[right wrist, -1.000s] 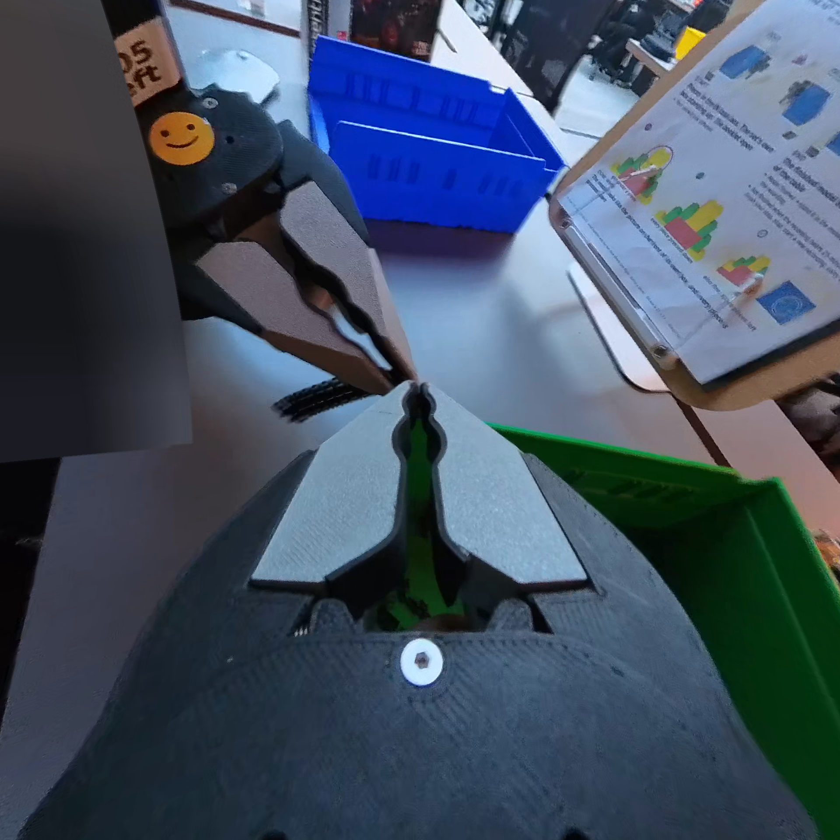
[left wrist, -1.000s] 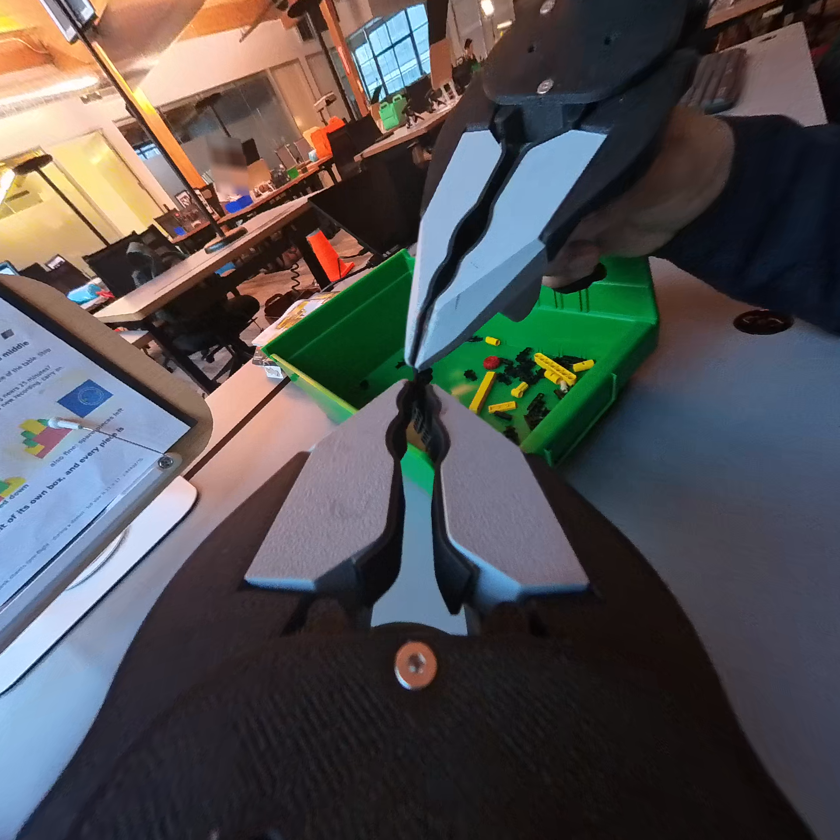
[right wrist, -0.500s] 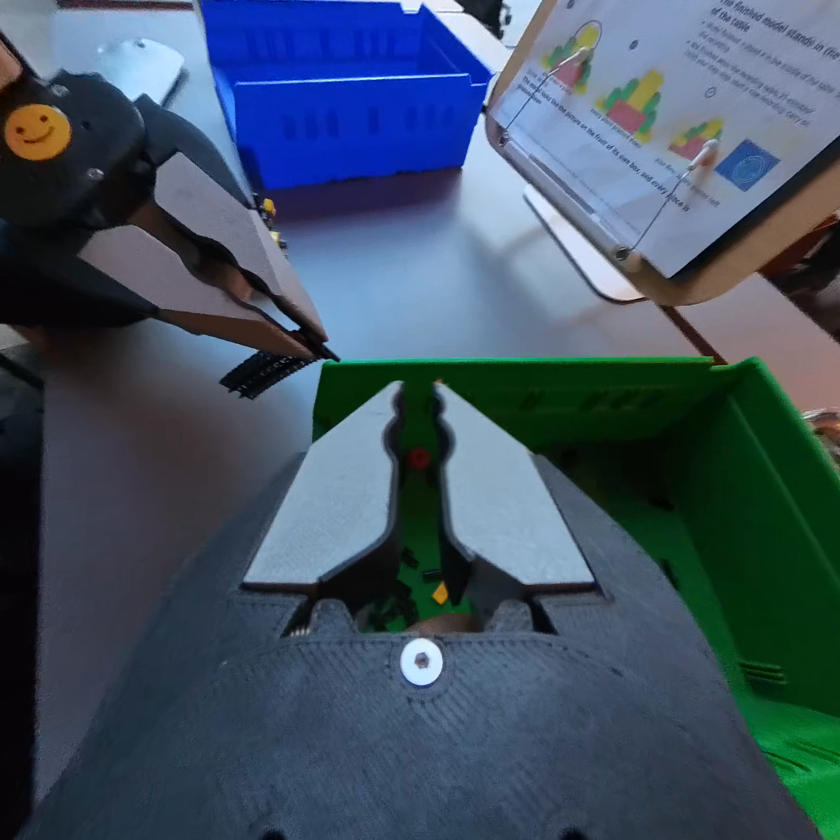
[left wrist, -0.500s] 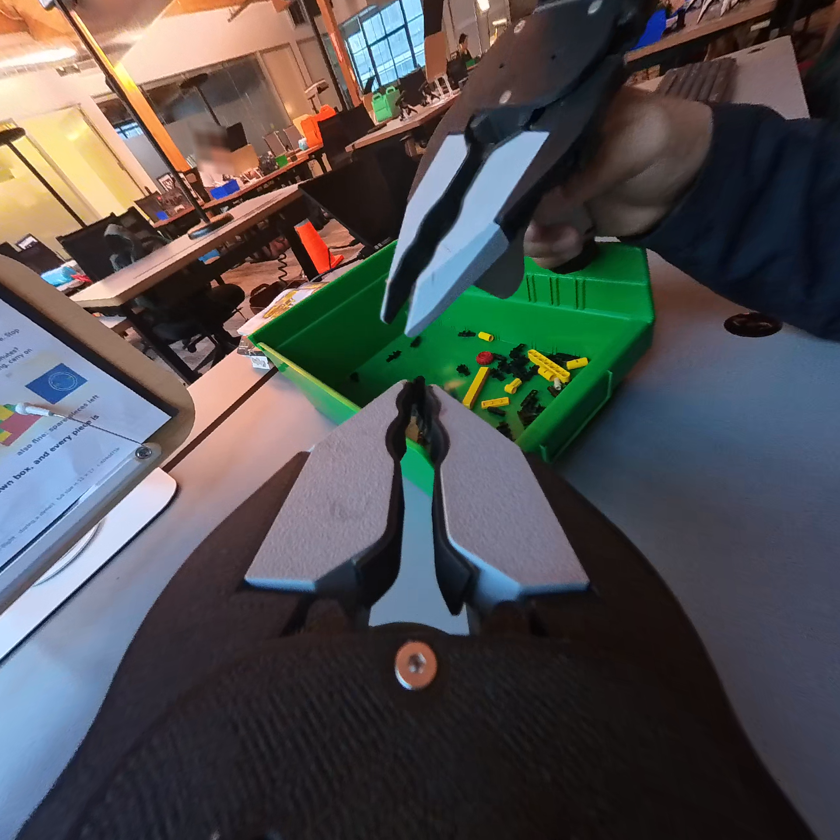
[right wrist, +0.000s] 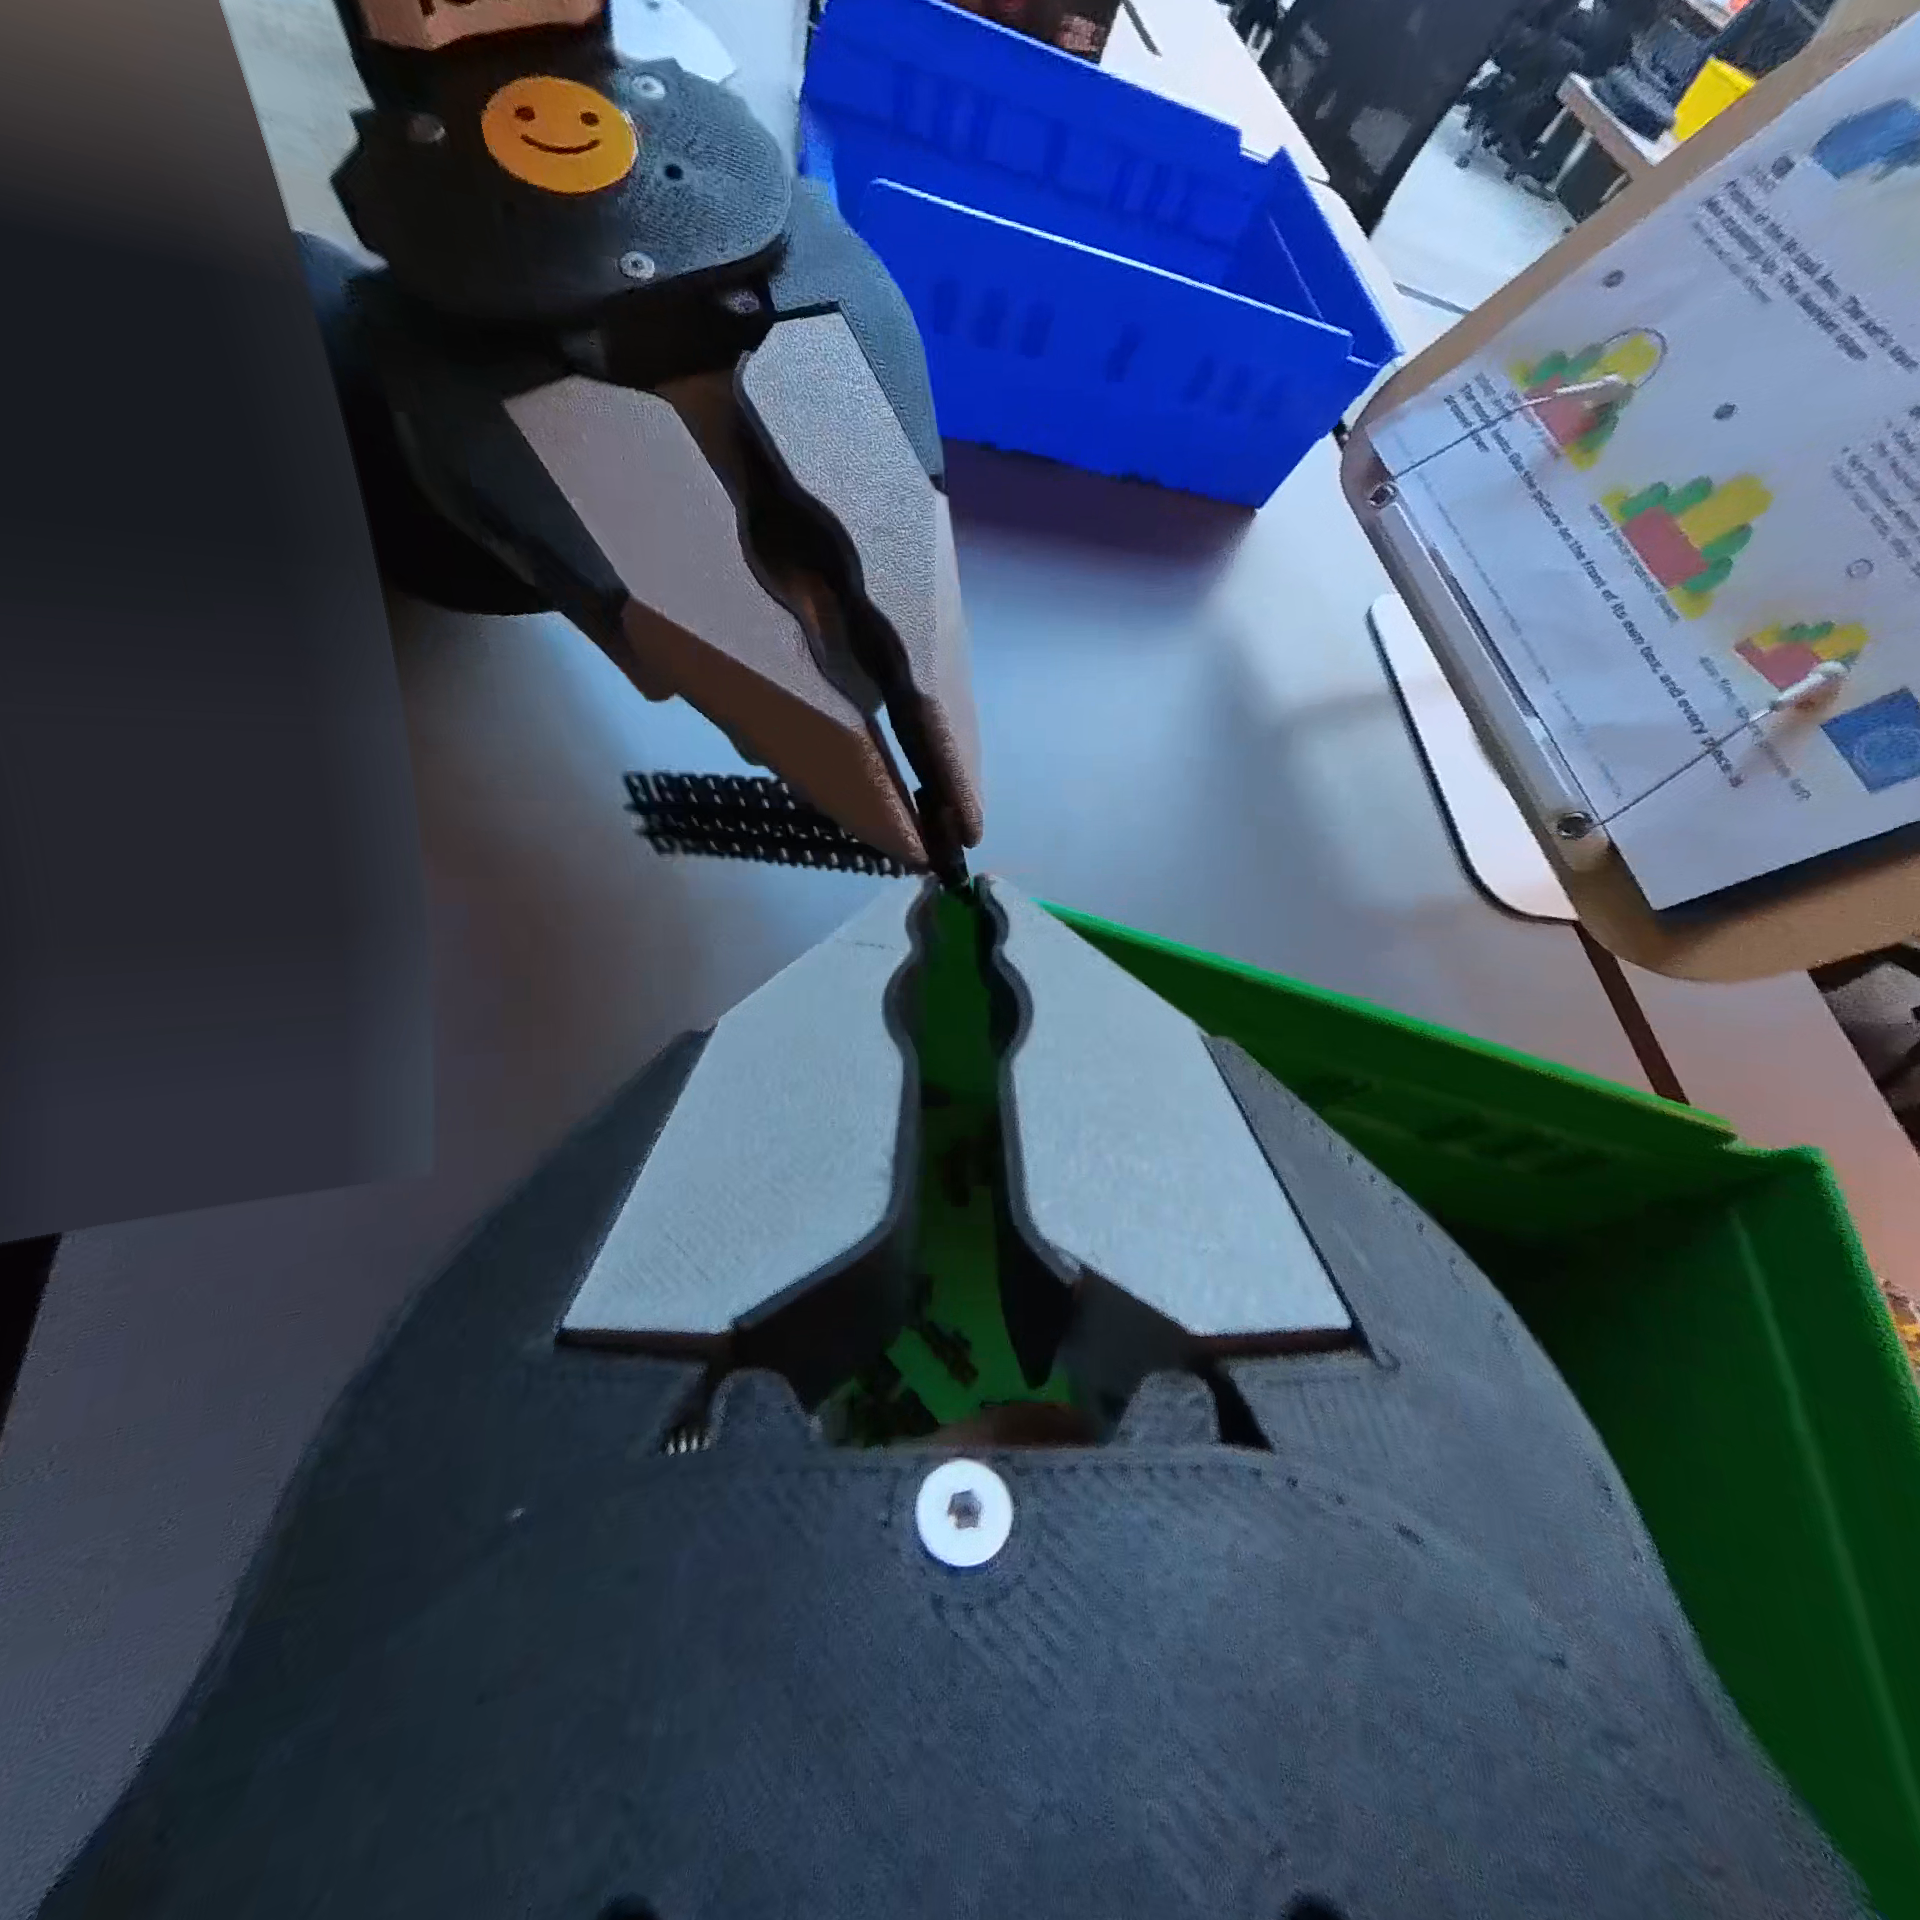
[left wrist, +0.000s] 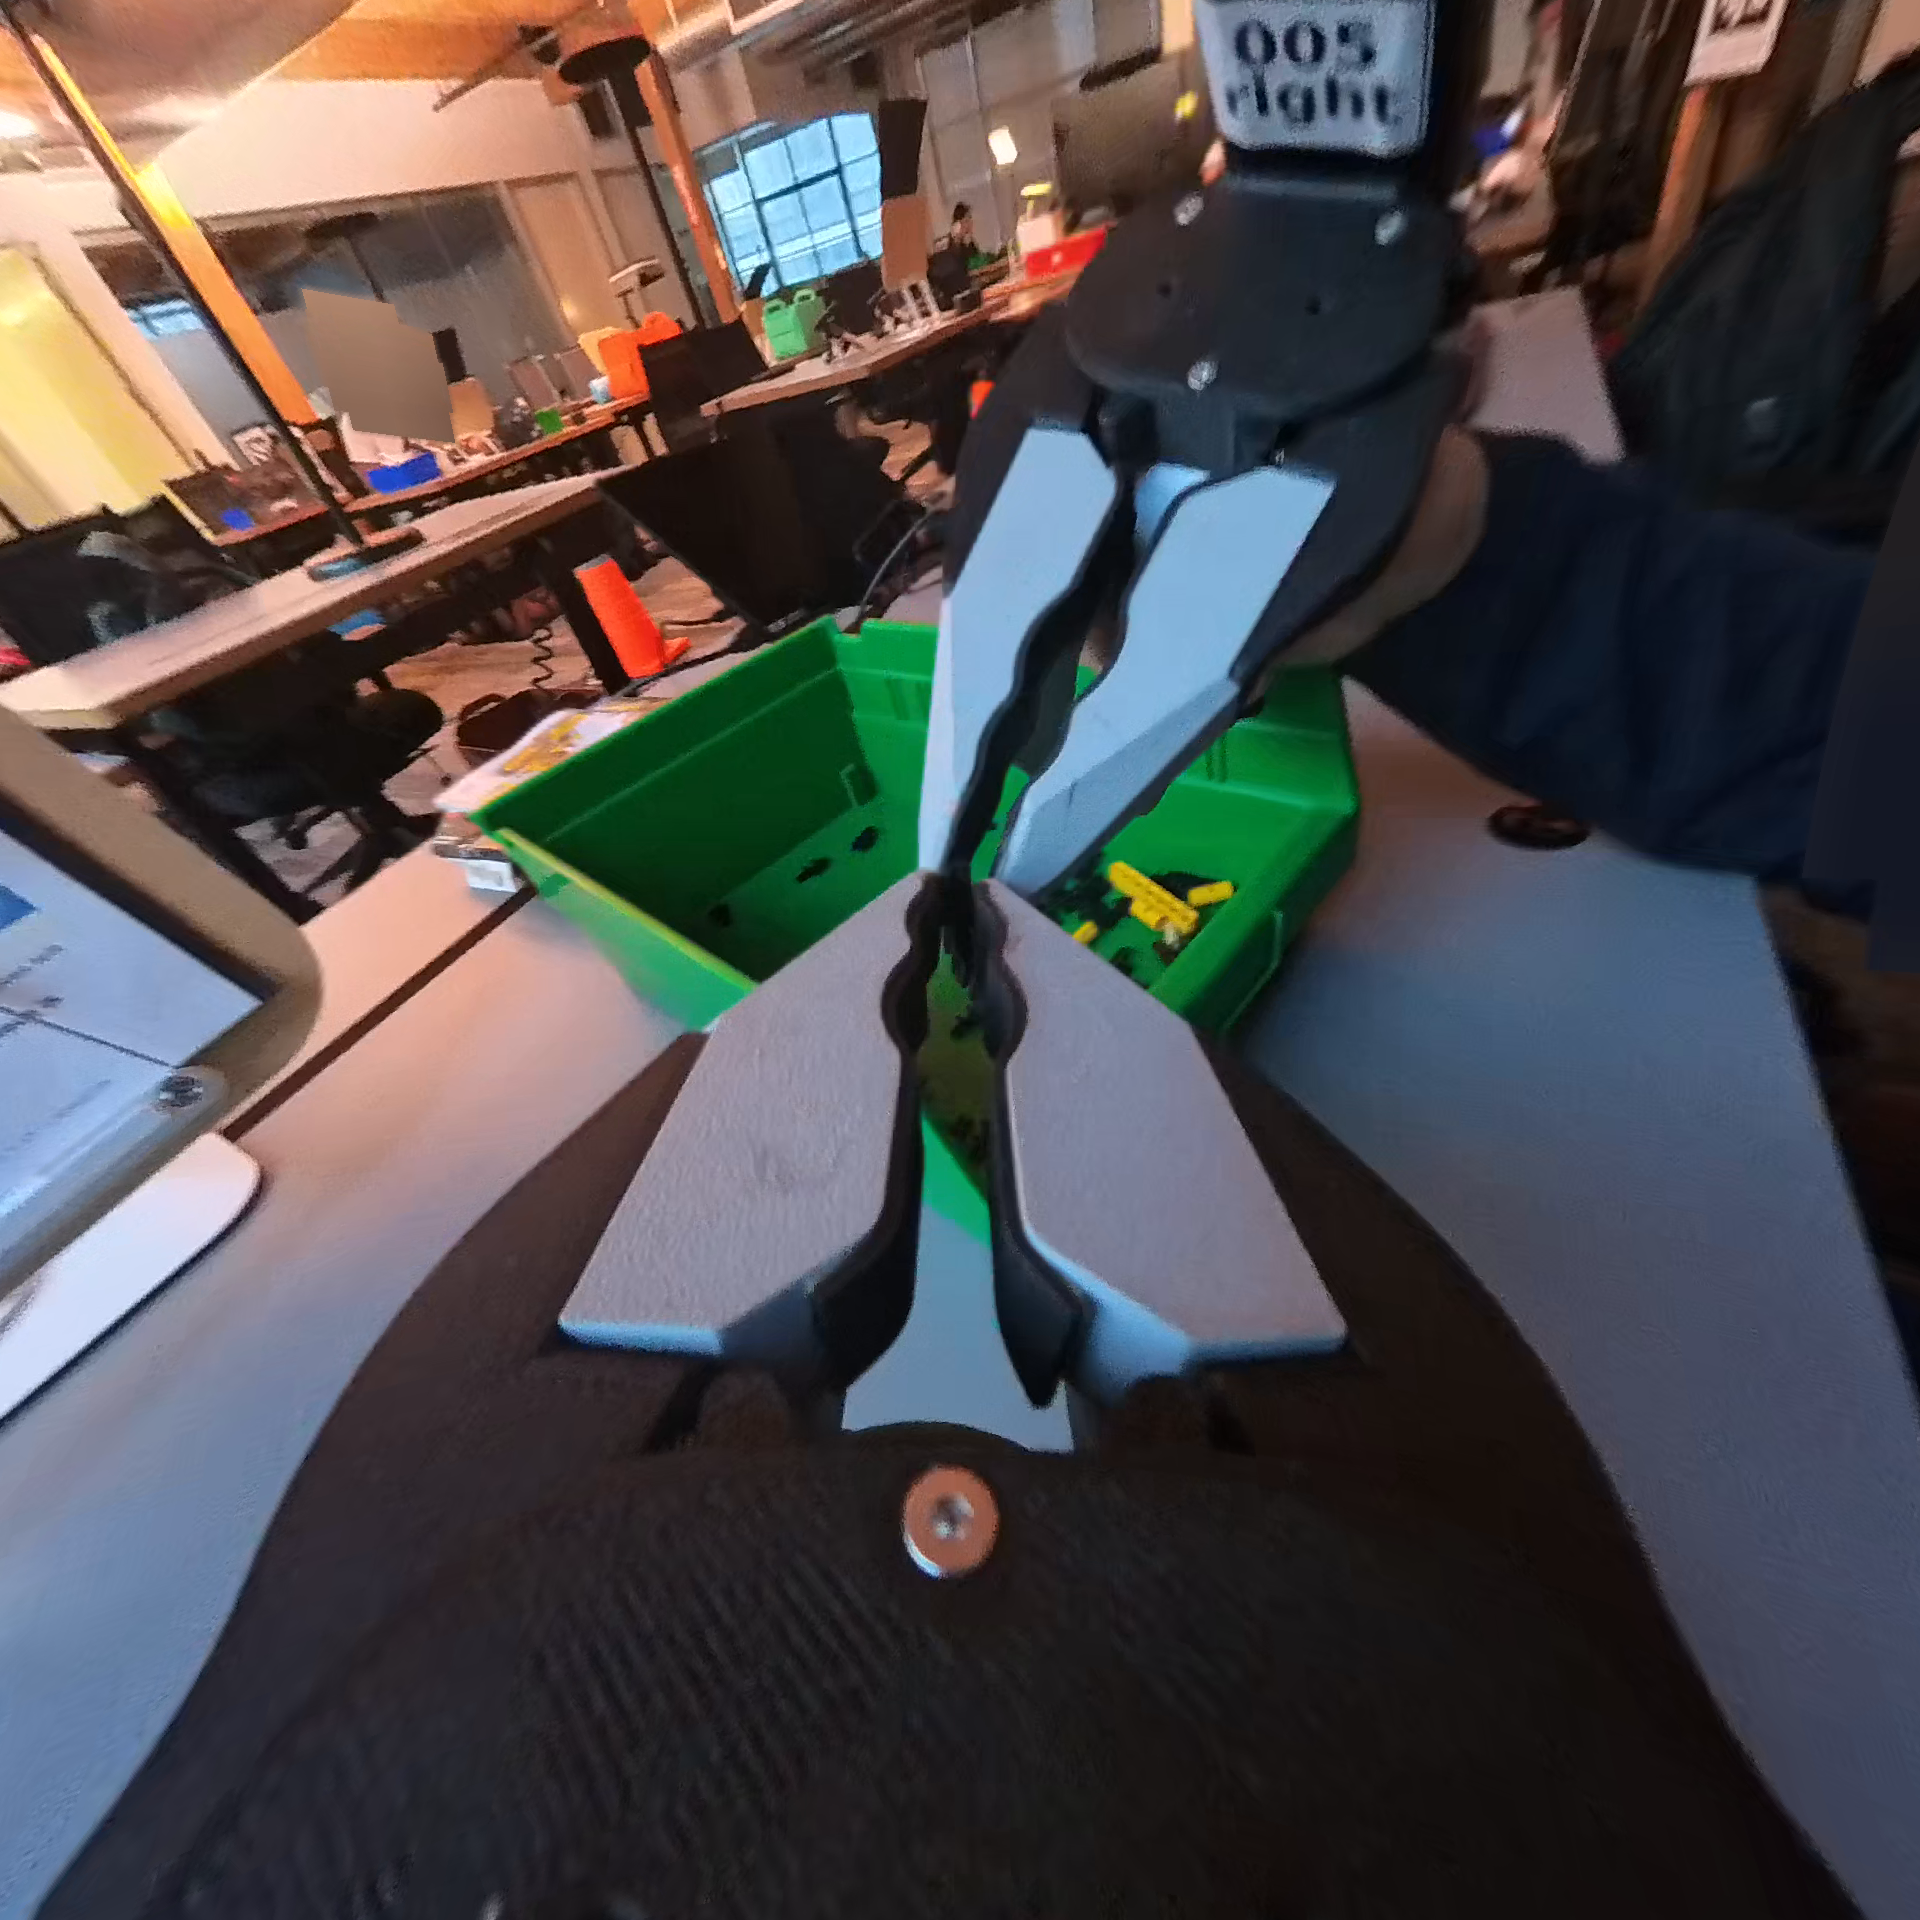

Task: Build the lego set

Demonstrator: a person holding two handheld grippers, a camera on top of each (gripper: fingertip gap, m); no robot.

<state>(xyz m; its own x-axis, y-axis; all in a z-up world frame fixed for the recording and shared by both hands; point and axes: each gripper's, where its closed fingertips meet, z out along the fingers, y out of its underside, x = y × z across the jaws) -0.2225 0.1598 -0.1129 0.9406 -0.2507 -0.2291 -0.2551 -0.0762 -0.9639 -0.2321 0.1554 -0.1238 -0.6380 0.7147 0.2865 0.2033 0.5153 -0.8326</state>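
Observation:
My left gripper (left wrist: 951, 914) is shut on a long black toothed Lego piece (right wrist: 748, 826), which sticks out sideways from its tips; the left gripper also shows in the right wrist view (right wrist: 940, 842). My right gripper (right wrist: 953, 896) comes down from above (left wrist: 977, 873), tip to tip with the left one. Its jaws stand a little apart around the black piece's near end. Both hover over the near edge of a green bin (left wrist: 665, 790) holding loose yellow pieces (left wrist: 1148, 899) and black ones.
A blue bin (right wrist: 1091, 343) stands on the grey table behind the left gripper. An instruction sheet on a stand (right wrist: 1662, 520) is to the side, also in the left wrist view (left wrist: 62, 1039). A dark-sleeved arm (left wrist: 1610, 644) holds the right gripper. Desks and chairs stand beyond. My left and right fingertips are right by each other.
The right gripper pulled away over the green bin half a second ago and has come back down tip to tip with the left gripper. Its jaws are a little wider than one second ago.

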